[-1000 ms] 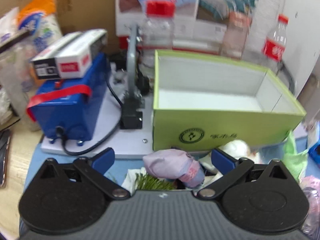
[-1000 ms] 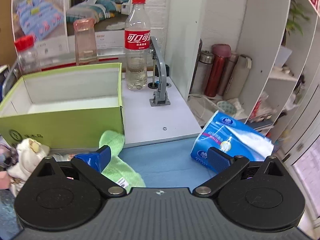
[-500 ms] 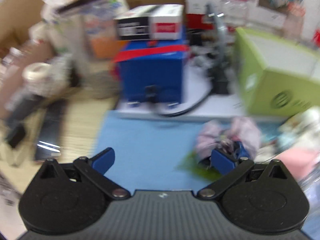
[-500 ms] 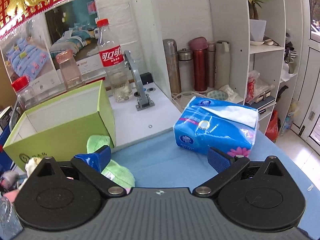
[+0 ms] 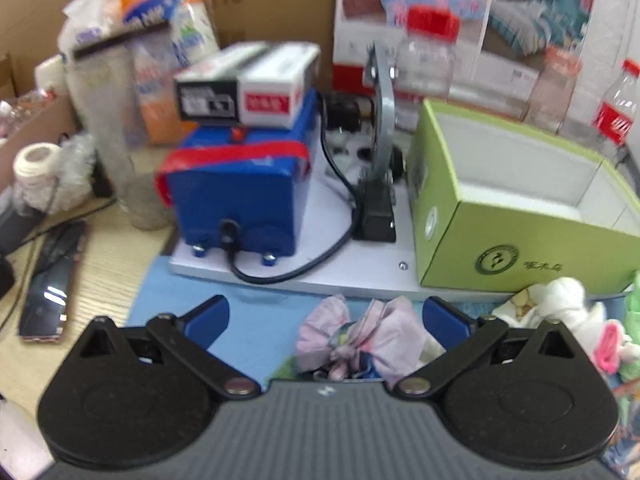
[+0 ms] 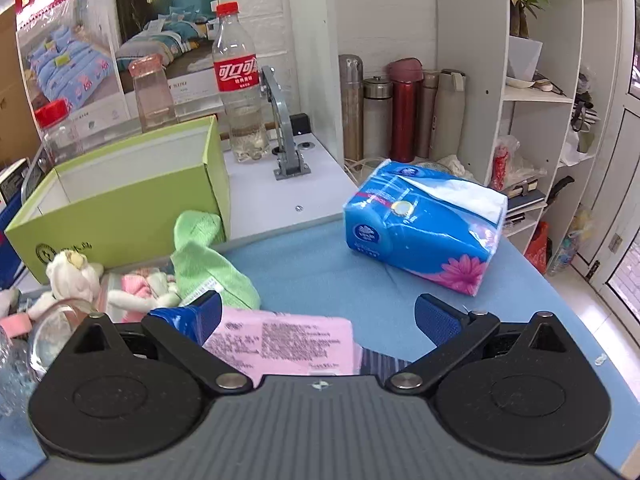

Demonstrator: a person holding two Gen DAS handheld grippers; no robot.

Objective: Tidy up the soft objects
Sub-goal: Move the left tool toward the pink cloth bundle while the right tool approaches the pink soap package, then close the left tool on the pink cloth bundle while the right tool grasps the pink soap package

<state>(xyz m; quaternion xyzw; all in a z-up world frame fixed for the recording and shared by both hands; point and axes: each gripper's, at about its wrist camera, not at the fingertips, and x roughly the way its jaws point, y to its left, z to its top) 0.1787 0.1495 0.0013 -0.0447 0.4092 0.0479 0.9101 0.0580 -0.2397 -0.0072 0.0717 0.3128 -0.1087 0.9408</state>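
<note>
The left gripper [image 5: 324,316] has its jaws wide open around a crumpled pink cloth bundle [image 5: 360,336] in the lower centre of the frame, in front of the green box [image 5: 520,240]. If the jaws close now, they may catch only a loose fold, and the bundle could slip. The right gripper [image 6: 318,314] is also open, with a pink pack [image 6: 280,340] between its fingers, lower centre.

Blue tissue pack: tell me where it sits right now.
In the right wrist view the blue tissue pack lies on the blue mat, ahead and right of the open right gripper, by the white platform's corner.
</note>
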